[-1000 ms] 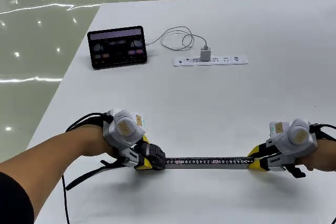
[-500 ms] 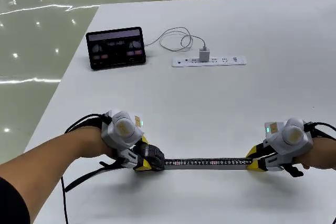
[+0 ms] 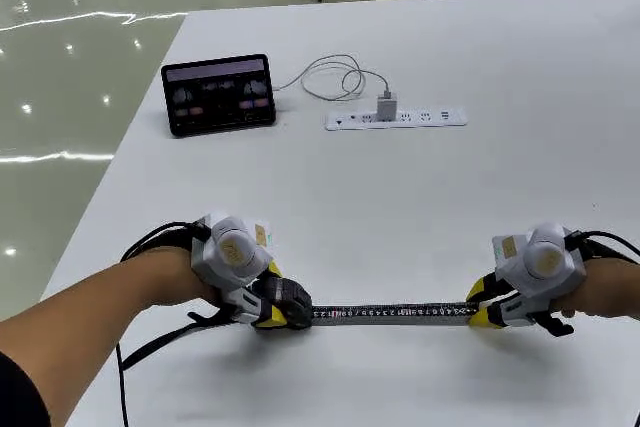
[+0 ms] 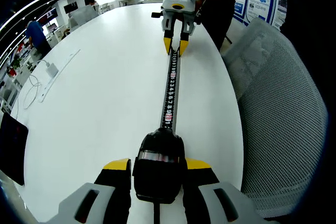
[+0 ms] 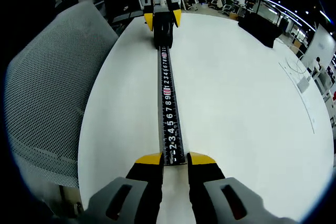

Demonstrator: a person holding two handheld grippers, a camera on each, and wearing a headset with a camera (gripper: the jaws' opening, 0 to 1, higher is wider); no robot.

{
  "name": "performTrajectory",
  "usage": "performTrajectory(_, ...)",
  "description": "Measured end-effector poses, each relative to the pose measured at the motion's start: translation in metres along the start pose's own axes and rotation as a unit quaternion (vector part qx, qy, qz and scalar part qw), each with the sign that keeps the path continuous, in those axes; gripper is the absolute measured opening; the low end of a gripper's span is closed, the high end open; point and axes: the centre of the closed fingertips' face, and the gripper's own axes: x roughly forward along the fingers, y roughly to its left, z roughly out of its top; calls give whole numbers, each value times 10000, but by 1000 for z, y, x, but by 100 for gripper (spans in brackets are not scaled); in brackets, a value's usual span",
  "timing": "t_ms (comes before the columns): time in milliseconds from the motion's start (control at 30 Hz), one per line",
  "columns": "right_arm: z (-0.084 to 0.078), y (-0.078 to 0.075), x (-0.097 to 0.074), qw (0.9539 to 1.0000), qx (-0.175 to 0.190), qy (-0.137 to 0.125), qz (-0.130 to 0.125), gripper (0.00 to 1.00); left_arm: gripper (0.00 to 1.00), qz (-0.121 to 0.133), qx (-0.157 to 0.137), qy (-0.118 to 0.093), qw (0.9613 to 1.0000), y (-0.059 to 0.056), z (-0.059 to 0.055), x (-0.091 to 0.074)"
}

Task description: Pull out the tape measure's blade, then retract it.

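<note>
A black tape measure case (image 3: 288, 302) rests on the white table (image 3: 420, 207) near its front edge, and my left gripper (image 3: 268, 309) is shut on it. The blade (image 3: 392, 312) lies pulled out flat to the right, numbers up. My right gripper (image 3: 482, 305) is shut on the blade's end. In the left gripper view the case (image 4: 159, 166) sits between my yellow-tipped jaws, and the blade (image 4: 170, 93) runs away to the right gripper (image 4: 176, 48). In the right gripper view the blade (image 5: 168, 108) runs from my right gripper (image 5: 174, 160) to the case (image 5: 163, 32), held by the left gripper (image 5: 162, 20).
A dark tablet (image 3: 220, 94) stands at the back left. A white power strip (image 3: 395, 118) with a plugged charger and coiled cable (image 3: 335, 75) lies behind the middle. A grey mesh chair (image 4: 283, 114) stands close to the table's front edge.
The right gripper has rolled slightly and edged a little to the left. The blade stays stretched between the grippers at about the same length. The head camera has tilted a bit.
</note>
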Motion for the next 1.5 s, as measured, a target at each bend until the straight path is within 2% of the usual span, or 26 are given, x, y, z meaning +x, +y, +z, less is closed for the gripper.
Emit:
performTrajectory(100,0,-1,-1,10000,35,-13,-43,15,37,31,-158,6,9999,2,-3,-4)
performTrajectory(133,-1,-2,-2,10000,44,-6,-81,15,39,102,-291,-5,9995,4,-4,-5)
performTrajectory(200,-1,-2,-4,9999,89,-19,-102,16,42,166,-354,-56,9992,7,-4,-7)
performTrajectory(300,-2,-2,-8,9998,149,-28,-121,18,45,90,-568,-266,9980,3,1,-11)
performTrajectory(433,-5,-2,-11,9997,210,14,-156,26,55,165,-607,-200,9978,5,-1,-12)
performTrajectory(600,-4,-3,-16,9994,269,34,-221,32,63,179,-742,-281,9967,4,0,-15)
performTrajectory(700,-1,-4,-17,9990,354,9,-259,35,70,243,-893,-408,9949,5,-1,-17)
performTrajectory(800,-1,-2,-17,9987,438,-9,-257,38,77,304,-1097,-435,9926,6,-4,-17)
performTrajectory(867,-2,1,-16,9985,478,7,-259,41,86,451,-1391,-526,9879,9,-7,-17)
performTrajectory(900,-4,2,-16,9982,522,46,-276,44,93,601,-1627,-663,9826,15,-7,-17)
performTrajectory(933,-5,2,-15,9978,579,60,-305,47,99,676,-1773,-713,9792,17,-7,-18)
performTrajectory(967,-5,3,-15,9968,717,24,-343,48,100,730,-1872,-715,9770,22,-10,-19)
performTrajectory(1000,-4,3,-16,9964,759,-17,-365,49,100,746,-1922,-626,9765,21,-15,-21)
performTrajectory(1067,-5,3,-18,9957,798,-52,-463,50,100,815,-1915,-699,9756,21,-16,-23)
performTrajectory(1200,-6,5,-20,9938,954,-174,-546,53,100,899,-2053,-798,9713,22,-19,-27)
performTrajectory(1267,-7,6,-21,9931,988,-188,-598,53,100,909,-2062,-838,9707,20,-19,-28)
performTrajectory(1300,-7,7,-23,9922,1052,-224,-625,54,100,936,-2167,-868,9679,20,-20,-28)
performTrajectory(1433,-8,8,-27,9882,1299,-365,-732,56,100,1028,-2344,-987,9616,18,-21,-30)
performTrajectory(1500,-11,8,-31,9834,1556,-430,-829,58,100,1045,-2453,-1114,9573,16,-20,-30)
